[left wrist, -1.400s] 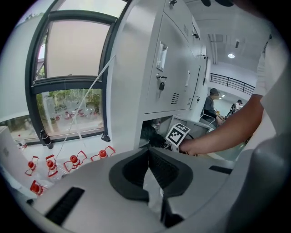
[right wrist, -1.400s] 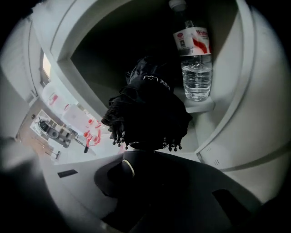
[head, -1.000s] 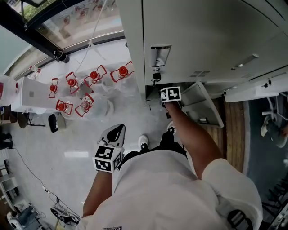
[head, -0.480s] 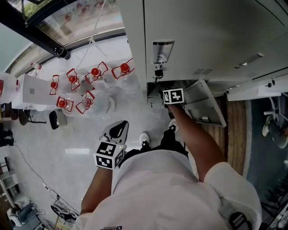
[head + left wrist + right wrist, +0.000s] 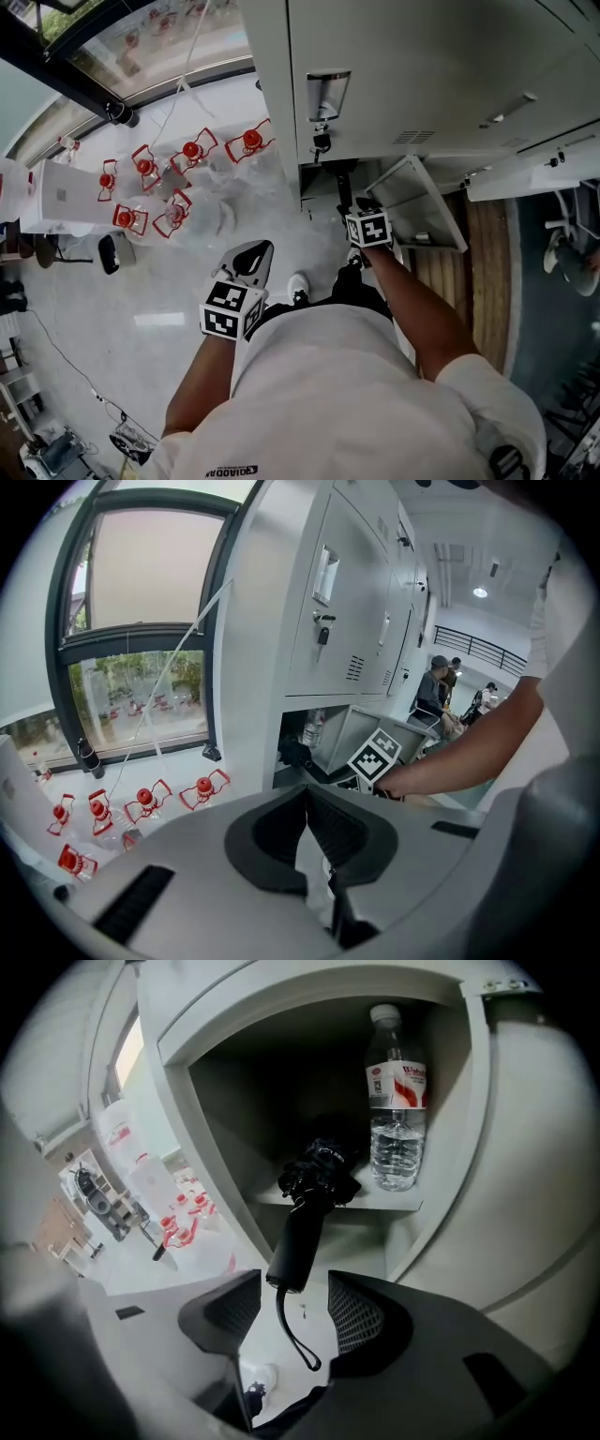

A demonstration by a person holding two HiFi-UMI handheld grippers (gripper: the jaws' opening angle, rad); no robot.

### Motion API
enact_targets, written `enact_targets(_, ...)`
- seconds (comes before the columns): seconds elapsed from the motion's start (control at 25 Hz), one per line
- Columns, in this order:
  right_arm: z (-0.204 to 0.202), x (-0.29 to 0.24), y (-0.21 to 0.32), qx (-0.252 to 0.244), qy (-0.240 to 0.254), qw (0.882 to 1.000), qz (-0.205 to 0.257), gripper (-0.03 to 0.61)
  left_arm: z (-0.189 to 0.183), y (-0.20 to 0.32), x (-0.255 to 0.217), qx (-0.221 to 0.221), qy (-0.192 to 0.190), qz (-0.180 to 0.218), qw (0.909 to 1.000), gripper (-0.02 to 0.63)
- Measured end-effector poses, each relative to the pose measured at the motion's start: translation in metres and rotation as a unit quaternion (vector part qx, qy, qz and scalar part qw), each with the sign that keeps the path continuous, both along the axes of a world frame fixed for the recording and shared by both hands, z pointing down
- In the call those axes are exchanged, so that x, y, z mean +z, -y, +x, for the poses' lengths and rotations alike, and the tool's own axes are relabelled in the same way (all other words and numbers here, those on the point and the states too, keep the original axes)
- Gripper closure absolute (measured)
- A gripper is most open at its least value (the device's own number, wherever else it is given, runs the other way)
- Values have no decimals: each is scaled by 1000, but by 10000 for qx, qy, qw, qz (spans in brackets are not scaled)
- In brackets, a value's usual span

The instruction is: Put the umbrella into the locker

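Observation:
A black folded umbrella [image 5: 305, 1232] lies on the shelf inside the open locker [image 5: 234, 1082]. Its handle sticks out past the shelf edge and its wrist strap dangles. My right gripper [image 5: 293, 1302] is just in front of the handle. Its jaws are opening: the handle end and strap hang between them, and the pads touch neither. In the head view the right gripper [image 5: 362, 204] is at the locker's mouth, beside the swung-out door [image 5: 412, 211]. My left gripper [image 5: 251, 261] hangs over the floor, shut and empty. The left gripper [image 5: 307, 803] looks at the umbrella [image 5: 298, 757] from the side.
A clear water bottle [image 5: 397, 1110] with a red label stands on the shelf right of the umbrella. A padlock [image 5: 322, 141] hangs on the door above. Several red-capped bottles [image 5: 178, 173] lie on the floor by the window. People [image 5: 436, 682] stand down the corridor.
My right gripper has drawn back from the locker's mouth toward the person's body. The left gripper has stayed almost where it was.

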State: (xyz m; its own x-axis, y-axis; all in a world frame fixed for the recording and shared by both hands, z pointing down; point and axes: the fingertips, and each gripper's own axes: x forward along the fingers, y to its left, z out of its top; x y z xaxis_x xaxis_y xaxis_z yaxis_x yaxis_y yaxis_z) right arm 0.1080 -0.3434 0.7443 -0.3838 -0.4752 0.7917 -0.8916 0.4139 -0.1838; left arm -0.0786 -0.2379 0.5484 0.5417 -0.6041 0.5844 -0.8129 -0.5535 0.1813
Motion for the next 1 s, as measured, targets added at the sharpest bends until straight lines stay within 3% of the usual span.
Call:
enact_targets(0.28,-3,-3,-1,22,-55,9999,104,416,12,1,-3,209,31,44,9998,598)
enact_targets(0.6,-2,-8,10,56,-107,9997,201,417,8,-3,2,190,117,43,9997,598)
enact_targets(1.0,-6,-13,76,-61,-365,9987,339,416,1,3,2,-152,135,0,9998,598)
